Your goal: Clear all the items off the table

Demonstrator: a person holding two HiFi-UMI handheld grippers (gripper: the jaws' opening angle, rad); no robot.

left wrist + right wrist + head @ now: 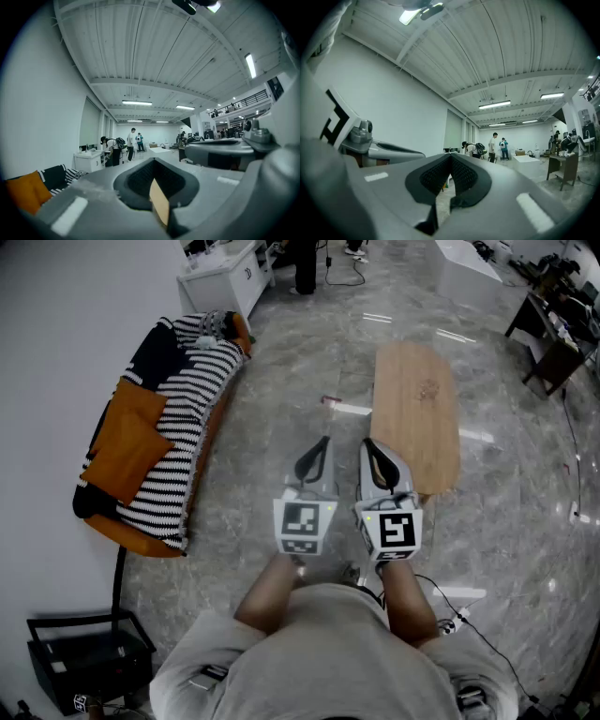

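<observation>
An oval wooden table (417,427) stands on the marble floor just ahead and to the right, and I see nothing lying on its top apart from a faint mark (428,388). Both grippers are held side by side in front of the person's chest, near the table's near end. The left gripper (325,439) (152,160) has its tips together; a tan sliver shows through the slit below them, and I cannot tell what it is. The right gripper (367,442) (450,154) is shut with nothing in it, and only floor shows through its slit.
A sofa (164,437) with a striped throw and orange cushions lies to the left. A white cabinet (225,277) stands at the back, a dark desk (553,334) at far right, a black crate (89,657) at bottom left. Cables (469,615) trail nearby. People (132,143) stand far off.
</observation>
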